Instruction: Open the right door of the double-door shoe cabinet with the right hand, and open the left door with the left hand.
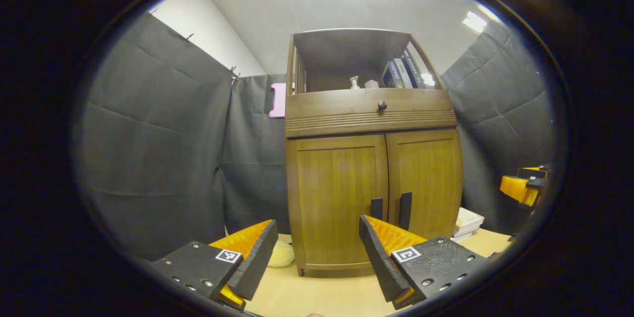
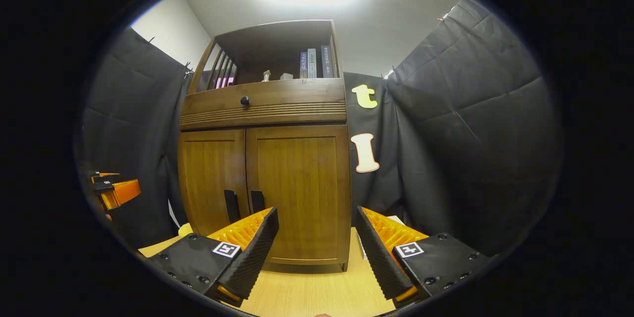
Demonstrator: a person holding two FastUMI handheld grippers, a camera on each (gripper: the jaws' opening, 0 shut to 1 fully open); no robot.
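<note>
A brown wooden shoe cabinet point(image 1: 371, 119) point(image 2: 265, 109) stands on the light wooden floor with both doors closed. The left door point(image 1: 337, 198) point(image 2: 210, 178) and right door point(image 1: 426, 178) point(image 2: 299, 188) each carry a dark vertical handle at the middle seam, the left handle point(image 1: 377, 208) point(image 2: 231, 205) beside the right handle point(image 1: 405, 210) point(image 2: 257, 201). My left gripper point(image 1: 317, 237) is open, a short way in front of the left door. My right gripper point(image 2: 317, 235) is open before the right door. Each gripper also appears at the other view's edge, the right gripper point(image 1: 525, 185) and the left gripper point(image 2: 111, 188).
Above the doors is a drawer with a round knob point(image 1: 382, 105) point(image 2: 244, 101) and an open shelf holding books point(image 1: 401, 73) point(image 2: 312, 63). A stack of books point(image 1: 465, 223) lies right of the cabinet, a pale yellow object point(image 1: 281, 255) left of it. Black cloth walls surround the booth.
</note>
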